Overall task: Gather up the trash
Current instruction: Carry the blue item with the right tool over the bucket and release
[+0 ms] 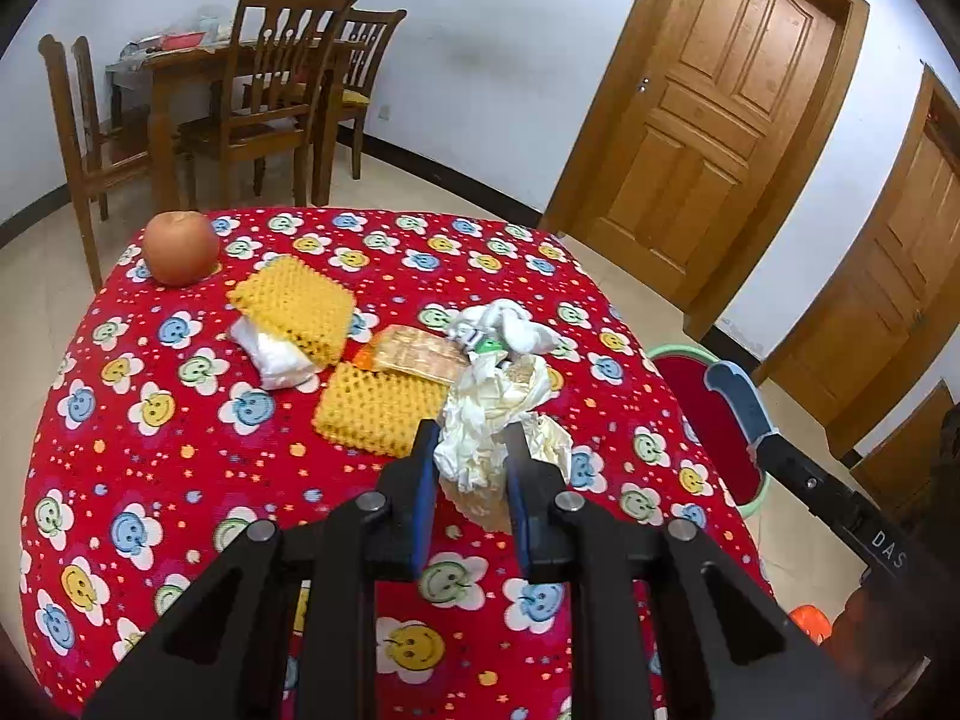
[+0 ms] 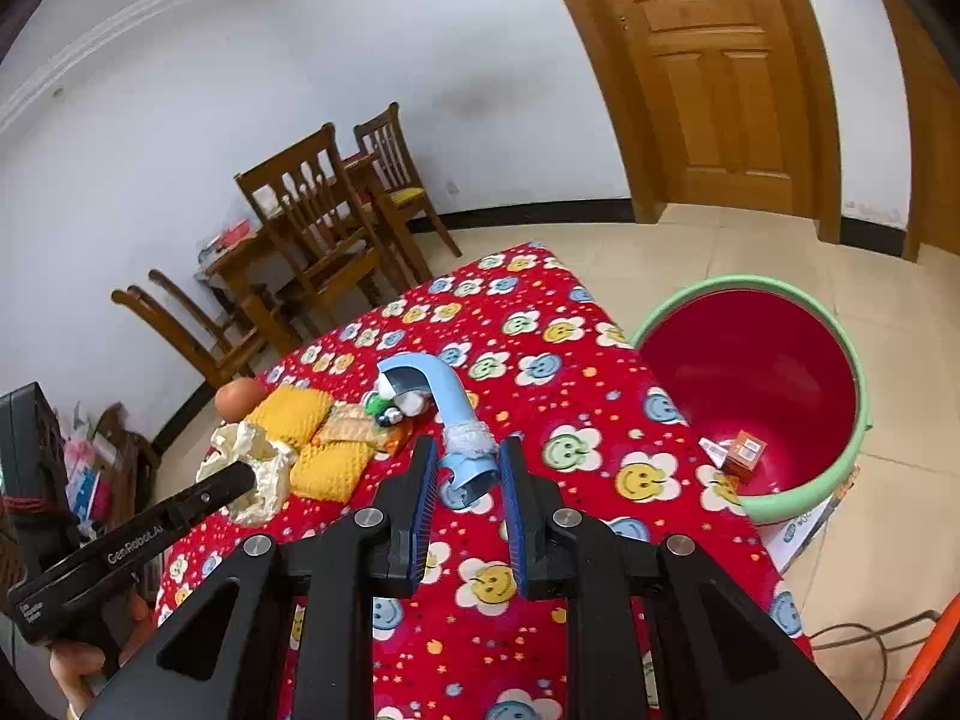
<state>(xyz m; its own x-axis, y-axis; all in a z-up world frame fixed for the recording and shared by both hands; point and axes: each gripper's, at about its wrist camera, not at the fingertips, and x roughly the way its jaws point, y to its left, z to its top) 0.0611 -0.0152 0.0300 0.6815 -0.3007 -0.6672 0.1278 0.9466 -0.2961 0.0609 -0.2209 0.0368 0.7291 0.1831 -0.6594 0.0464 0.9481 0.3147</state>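
While the red smiley-flower cloth covers the desk, an apple sits at its far left, with 2 yellow foam nets and a biscuit packet further right. The left hand-held gripper is nearly closed, pinching a crumpled cream wrapper above the desk's middle. The right hand-held gripper, equally narrow, clamps a curved light-blue plastic piece. On the floor at the right stands a green-rimmed red bin holding a small orange box.
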